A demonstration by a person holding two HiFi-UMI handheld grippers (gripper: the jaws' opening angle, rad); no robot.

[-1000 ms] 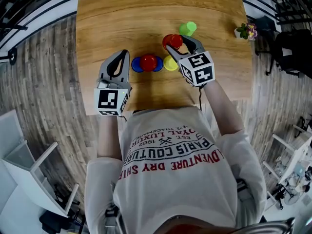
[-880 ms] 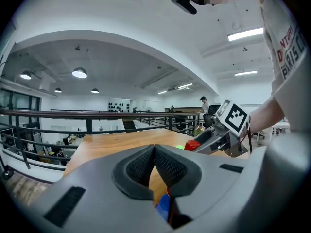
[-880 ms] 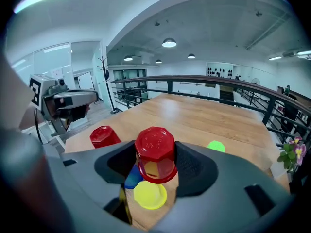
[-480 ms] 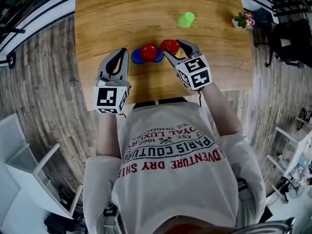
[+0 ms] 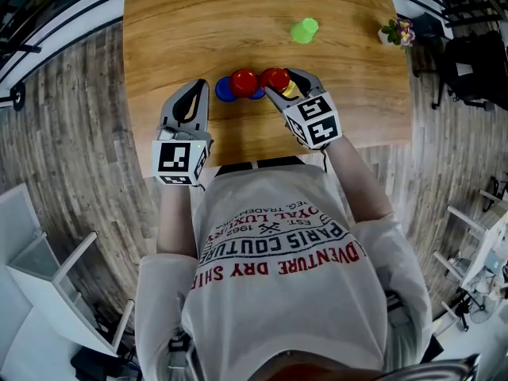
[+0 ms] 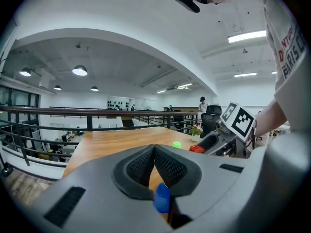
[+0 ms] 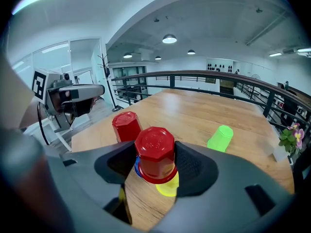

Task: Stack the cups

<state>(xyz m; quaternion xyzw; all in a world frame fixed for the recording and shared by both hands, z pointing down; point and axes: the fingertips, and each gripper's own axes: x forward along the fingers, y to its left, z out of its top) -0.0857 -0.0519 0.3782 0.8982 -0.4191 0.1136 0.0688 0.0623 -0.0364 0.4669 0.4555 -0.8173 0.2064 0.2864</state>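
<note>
While the right gripper (image 5: 282, 83) keeps its jaws spread wide and pressed on either side of an upturned red plastic cup (image 7: 155, 153), that cup sits directly above a yellow plastic cup (image 7: 168, 187) on the long wooden table (image 5: 182, 30); whether the two touch cannot be told. Just beside it stands a second red cup (image 5: 244, 82), also upside down, with a blue plastic cup (image 5: 225, 91) against it. A bright green plastic cup (image 5: 304, 30) lies on its side well apart, farther up the table. Near the blue cup, the left gripper (image 5: 199, 90) has its jaws pressed together with nothing between them.
</note>
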